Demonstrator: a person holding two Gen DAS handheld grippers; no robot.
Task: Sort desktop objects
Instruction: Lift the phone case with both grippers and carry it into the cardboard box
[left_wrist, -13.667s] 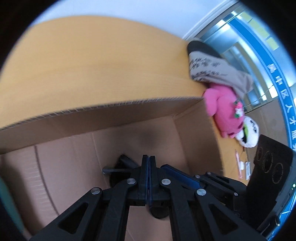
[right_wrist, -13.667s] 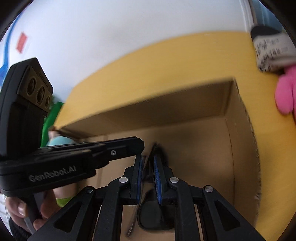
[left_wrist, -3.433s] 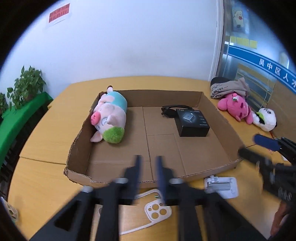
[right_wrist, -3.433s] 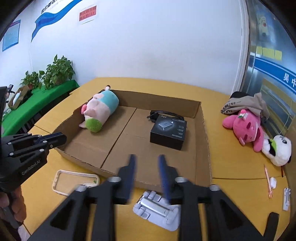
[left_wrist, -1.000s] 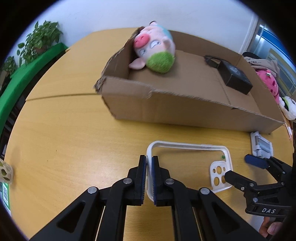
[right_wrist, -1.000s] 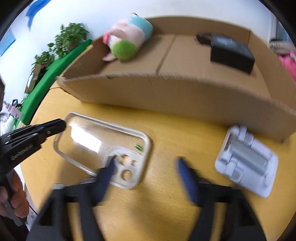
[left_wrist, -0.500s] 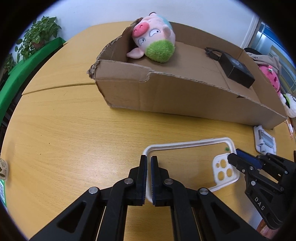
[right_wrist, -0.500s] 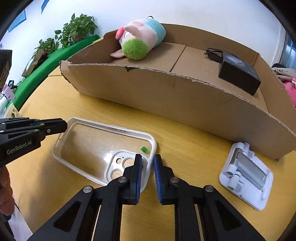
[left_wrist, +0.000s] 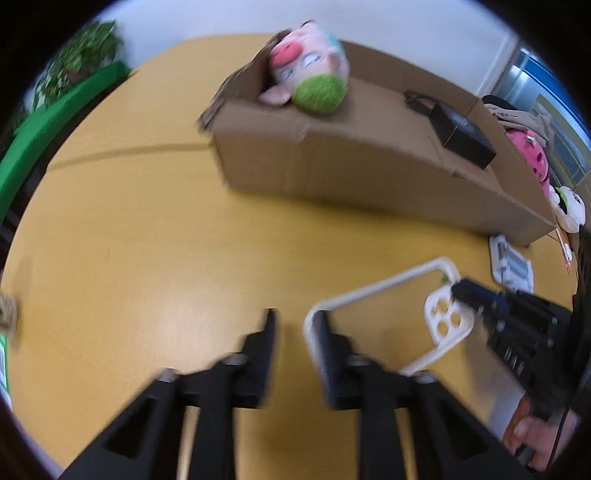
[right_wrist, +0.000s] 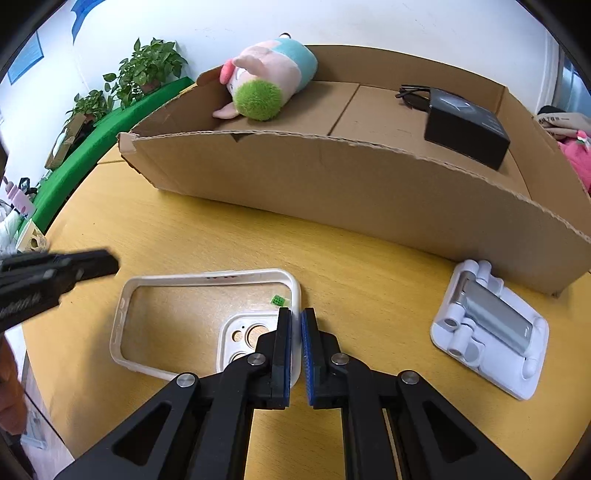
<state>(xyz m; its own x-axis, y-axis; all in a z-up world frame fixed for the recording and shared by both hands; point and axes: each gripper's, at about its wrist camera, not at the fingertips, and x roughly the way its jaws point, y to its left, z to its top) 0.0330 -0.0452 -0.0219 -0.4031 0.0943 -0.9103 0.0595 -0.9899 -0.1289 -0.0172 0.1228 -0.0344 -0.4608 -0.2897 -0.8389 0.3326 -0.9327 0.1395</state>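
A clear phone case with a white rim (right_wrist: 207, 317) lies on the yellow table just in front of the cardboard box (right_wrist: 332, 184). My right gripper (right_wrist: 296, 325) is shut on the case's rim at the camera-cutout end. My left gripper (left_wrist: 293, 328) is open at the other end of the case (left_wrist: 384, 291); its right finger touches the rim, nothing is held. In the right wrist view the left gripper's tip (right_wrist: 92, 264) sits left of the case. The box holds a plush pig (right_wrist: 266, 88), a black box (right_wrist: 465, 125) and glasses (right_wrist: 413, 92).
A white and silver folding stand (right_wrist: 487, 325) lies on the table right of the case, by the box corner. A pink plush (left_wrist: 528, 155) and a panda plush (left_wrist: 569, 206) lie beyond the box. Green planters (right_wrist: 110, 110) line the table's left side.
My left gripper has opened and let go of the case rim. My right gripper stays shut on the other end. The left view is blurred by motion.
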